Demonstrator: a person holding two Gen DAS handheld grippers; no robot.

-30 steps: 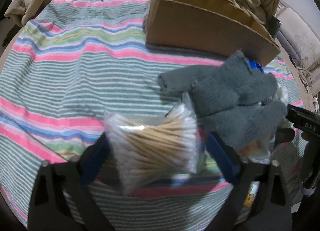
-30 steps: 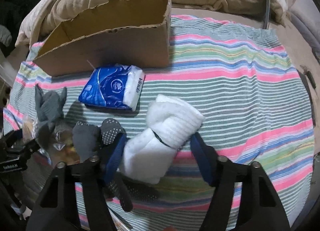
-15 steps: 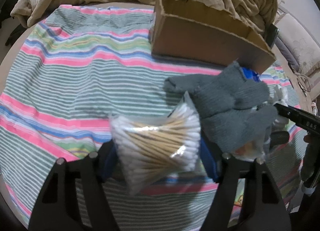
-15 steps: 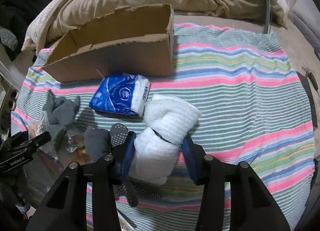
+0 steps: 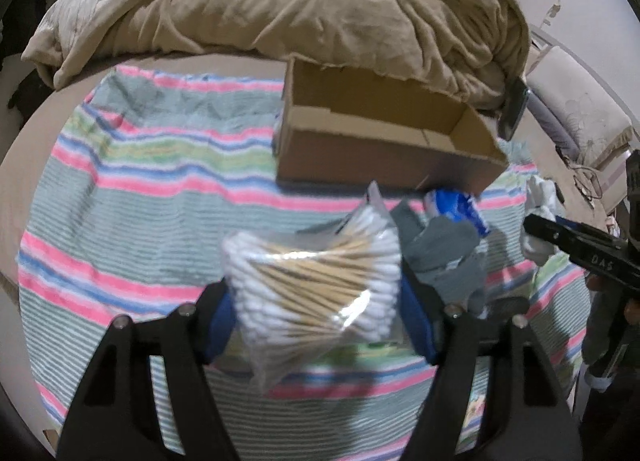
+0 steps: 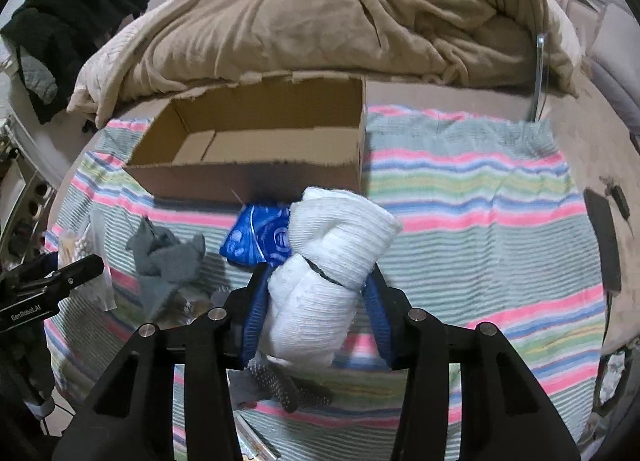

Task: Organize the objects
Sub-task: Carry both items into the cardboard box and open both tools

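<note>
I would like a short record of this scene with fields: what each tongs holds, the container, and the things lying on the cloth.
left tongs: shut on bag of cotton swabs, lifted above the cloth
right tongs: shut on white rolled socks, lifted
container: cardboard box, open on top, nothing seen inside
on cloth: blue tissue pack in front of the box; grey glove to its left; dotted grey item, partly hidden under the right tongs
surface: striped cloth
behind the box: beige blanket
</note>
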